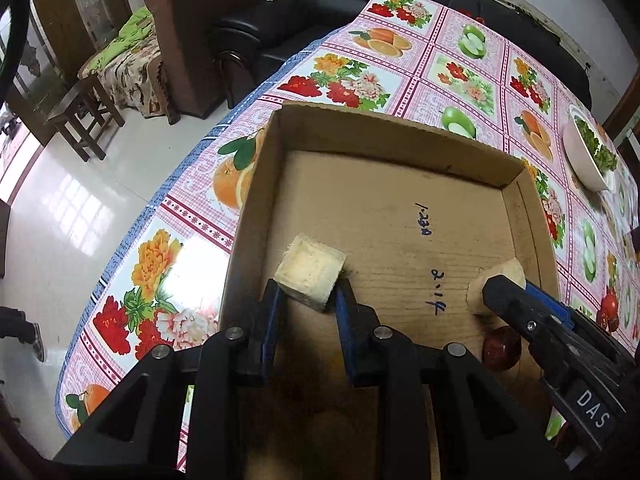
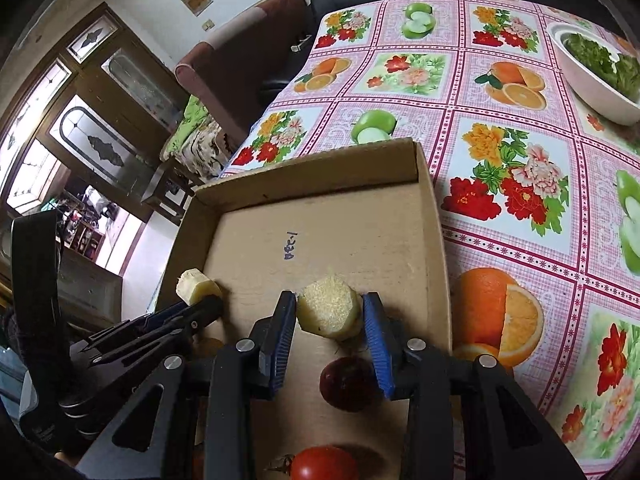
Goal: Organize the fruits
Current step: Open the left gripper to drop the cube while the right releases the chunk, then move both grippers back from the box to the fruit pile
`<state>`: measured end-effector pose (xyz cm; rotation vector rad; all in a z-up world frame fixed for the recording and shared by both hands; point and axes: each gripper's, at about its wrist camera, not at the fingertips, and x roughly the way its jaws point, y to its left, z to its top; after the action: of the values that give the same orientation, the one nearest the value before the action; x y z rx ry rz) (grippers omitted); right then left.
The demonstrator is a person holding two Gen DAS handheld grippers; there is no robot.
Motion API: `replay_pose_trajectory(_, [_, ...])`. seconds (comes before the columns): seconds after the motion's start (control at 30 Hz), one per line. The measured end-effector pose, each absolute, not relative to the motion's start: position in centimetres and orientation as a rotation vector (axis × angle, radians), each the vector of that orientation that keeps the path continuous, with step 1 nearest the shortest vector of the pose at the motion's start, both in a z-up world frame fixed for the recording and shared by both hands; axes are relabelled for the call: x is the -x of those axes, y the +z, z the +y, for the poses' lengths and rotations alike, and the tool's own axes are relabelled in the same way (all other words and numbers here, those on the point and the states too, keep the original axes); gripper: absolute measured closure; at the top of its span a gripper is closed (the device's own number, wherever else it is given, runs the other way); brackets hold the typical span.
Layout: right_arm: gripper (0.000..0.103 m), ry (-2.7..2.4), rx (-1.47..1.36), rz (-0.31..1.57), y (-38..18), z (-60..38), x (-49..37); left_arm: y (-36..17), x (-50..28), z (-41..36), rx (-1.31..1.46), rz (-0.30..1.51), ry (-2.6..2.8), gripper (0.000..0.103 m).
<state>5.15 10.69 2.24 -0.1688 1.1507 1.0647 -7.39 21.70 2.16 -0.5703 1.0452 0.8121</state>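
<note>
Sugarcane chunk [image 1: 311, 277] between left tongs [image 1: 309, 304], above box [image 1: 394, 216]

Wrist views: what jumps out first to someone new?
Each gripper is shut on a pale cut chunk above a cardboard box: the left gripper on the squarish chunk, the right gripper on the rounder chunk. Below the latter lie a dark red fruit and a tomato. All rests on a loud fruit-and-flower tablecloth.

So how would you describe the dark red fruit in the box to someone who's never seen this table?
Find the shallow cardboard box on the flowered tablecloth. On its floor, below the pale chunk in the right hand-held gripper, lies a dark red fruit. It is duller and darker than the bright tomato nearer the camera.
</note>
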Motion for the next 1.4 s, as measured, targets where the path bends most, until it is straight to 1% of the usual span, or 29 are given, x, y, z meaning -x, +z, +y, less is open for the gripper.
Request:
replay_pose_trajectory(0.1, [0.065,1.056,0.174,1.153,2.2,10.8,-5.1,2.3,7.7,21.9,0.597,1.044,0.804,0.078])
replay_pose_trajectory(0.2, [0.060,1.053,0.170,1.162,2.4,10.7,-5.1,2.6,8.0,21.8,0.605,1.039,0.801,0.074])
replay_pose_trajectory(0.3, [0.060,1.054,0.160,1.153,3.0,10.3,-5.2,3.4,8.2,21.3,0.605,1.023,0.799,0.067])
replay_pose_trajectory(0.37, [0.060,1.053,0.145,1.148,3.4,9.7,-5.2,4.0,8.3,20.7,0.580,1.007,0.812,0.060])
replay_pose_trajectory(0.43, [0.060,1.053,0.131,1.138,4.1,9.0,-5.1,4.7,8.4,20.2,0.561,0.989,0.821,0.058])
replay_pose_trajectory(0.53, [0.057,1.053,0.112,1.124,5.1,7.6,-5.1,5.5,8.6,19.3,0.551,0.970,0.817,0.058])
replay_pose_trajectory(0.87, [0.057,1.028,0.031,1.090,7.3,1.6,-5.0,6.6,7.8,15.8,0.523,0.962,0.755,0.058])
replay_pose_trajectory(1.4, [0.056,0.901,-0.115,1.103,7.0,-8.9,-7.5,8.2,5.0,9.5,0.446,0.960,0.656,0.058])
